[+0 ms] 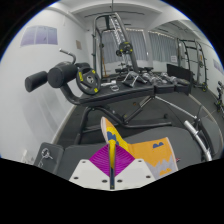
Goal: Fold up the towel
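Between the two fingers, at the 6 o'clock position of the gripper view, the magenta pads [113,163] meet in a narrow wedge with a fold of the towel [150,152] pinched between them; the jaws are closed on the cloth. From the gripper [114,168] the towel rises toward 12 o'clock as a raised, tilted peak just ahead of the fingertips, and its larger orange-and-yellow portion spreads toward 3 to 4 o'clock beside the right finger. The towel's long axis appears to run from the pinch point out toward 4 o'clock, so the free cloth hangs mostly on the right side of the jaws. Whether any part rests on a table cannot be determined. Beyond the towel, at 10 to 12 o'clock, stands a weight bench [110,92] with black roller cushions, with a rack frame [108,45] behind it. As a judgement, the coming fold requires carrying the pinched edge across toward the free portion at 4 o'clock.
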The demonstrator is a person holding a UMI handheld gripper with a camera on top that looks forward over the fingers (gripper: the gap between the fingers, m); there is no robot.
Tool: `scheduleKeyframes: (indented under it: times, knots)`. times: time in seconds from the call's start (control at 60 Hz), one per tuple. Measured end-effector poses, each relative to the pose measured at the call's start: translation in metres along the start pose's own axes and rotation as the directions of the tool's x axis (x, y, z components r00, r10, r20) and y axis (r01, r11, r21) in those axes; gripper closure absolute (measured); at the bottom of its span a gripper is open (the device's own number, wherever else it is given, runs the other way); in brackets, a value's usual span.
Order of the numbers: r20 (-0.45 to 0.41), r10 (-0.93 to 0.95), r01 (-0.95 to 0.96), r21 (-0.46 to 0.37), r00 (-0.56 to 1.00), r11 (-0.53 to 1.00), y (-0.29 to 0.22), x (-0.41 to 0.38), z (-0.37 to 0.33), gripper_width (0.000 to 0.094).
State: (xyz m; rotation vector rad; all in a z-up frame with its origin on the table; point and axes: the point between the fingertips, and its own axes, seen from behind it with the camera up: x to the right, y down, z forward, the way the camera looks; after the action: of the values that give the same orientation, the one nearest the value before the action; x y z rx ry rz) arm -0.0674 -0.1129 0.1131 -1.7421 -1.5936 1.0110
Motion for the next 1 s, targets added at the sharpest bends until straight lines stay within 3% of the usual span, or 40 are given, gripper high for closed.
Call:
scheduleKeyframes:
  times: [0.25, 0.467, 0.517, 0.55, 0.65, 0.7, 0.75, 1.0]
  knots:
    - [-0.09, 0.072, -0.074, -0.021, 0.993, 0.997, 0.007, 0.128, -0.004, 0.0907]
    - [-0.153, 0.064, -0.074, -0.063, 0.986, 0.995, 0.043, 0.174, 0.018, 0.089]
    - [-0.153, 0.056, -0.068, -0.07, 0.987, 0.995, 0.05, 0.177, 0.022, 0.0816]
    - [-0.168, 0.047, -0.06, -0.073, 0.985, 0.995, 0.053, 0.181, 0.023, 0.0702]
    - [-0.245, -0.022, 0.011, -0.048, 0.969, 0.999, 0.044, 0.199, 0.006, 0.0051]
    - [-0.271, -0.046, 0.039, -0.031, 0.961, 0.999, 0.033, 0.201, -0.013, 0.0123]
    - [-0.288, -0.049, 0.051, 0.002, 0.957, 0.999, 0.018, 0.198, -0.038, 0.0068]
    - [-0.287, -0.072, 0.108, 0.112, 0.955, 0.988, -0.02, 0.149, -0.205, 0.0079]
